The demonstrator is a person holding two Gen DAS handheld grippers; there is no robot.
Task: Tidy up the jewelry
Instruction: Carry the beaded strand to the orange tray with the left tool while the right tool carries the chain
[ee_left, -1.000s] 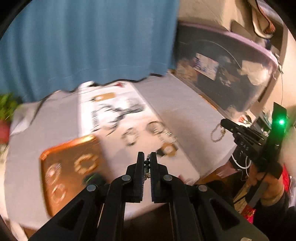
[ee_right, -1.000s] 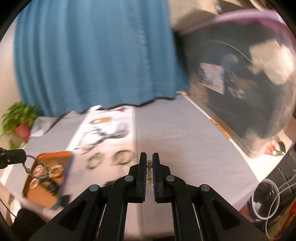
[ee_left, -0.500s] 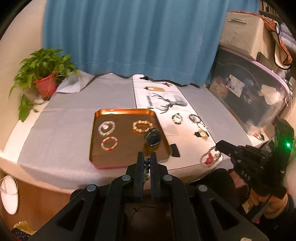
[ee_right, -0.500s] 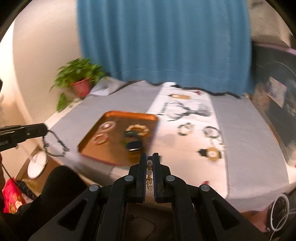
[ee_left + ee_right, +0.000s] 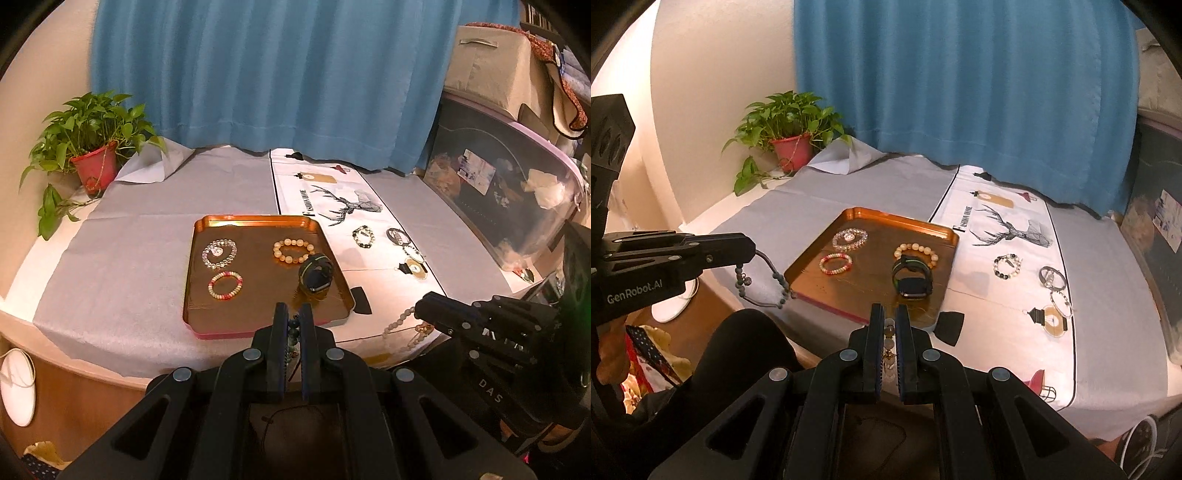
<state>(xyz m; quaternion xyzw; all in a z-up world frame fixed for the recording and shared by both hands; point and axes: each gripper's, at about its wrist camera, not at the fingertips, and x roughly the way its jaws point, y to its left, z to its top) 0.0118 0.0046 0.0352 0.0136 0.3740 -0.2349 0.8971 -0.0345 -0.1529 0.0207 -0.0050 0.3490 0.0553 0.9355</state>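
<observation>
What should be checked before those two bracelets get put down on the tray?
1. Left gripper shut on its dark bracelet: ok, the loop hangs from the tips.
2. Right gripper shut on its pale bracelet: ok, beads dangle below it.
3. Free spot on the tray: ok, bare metal shows at the near left corner.
4. Things already on the tray lie apart: mostly ok, but the watch sits close against the amber bracelet.
5. Grippers over the tray: not ok, both hang in front of the table edge.
6. Dangling loops untangled: cannot tell.
</observation>
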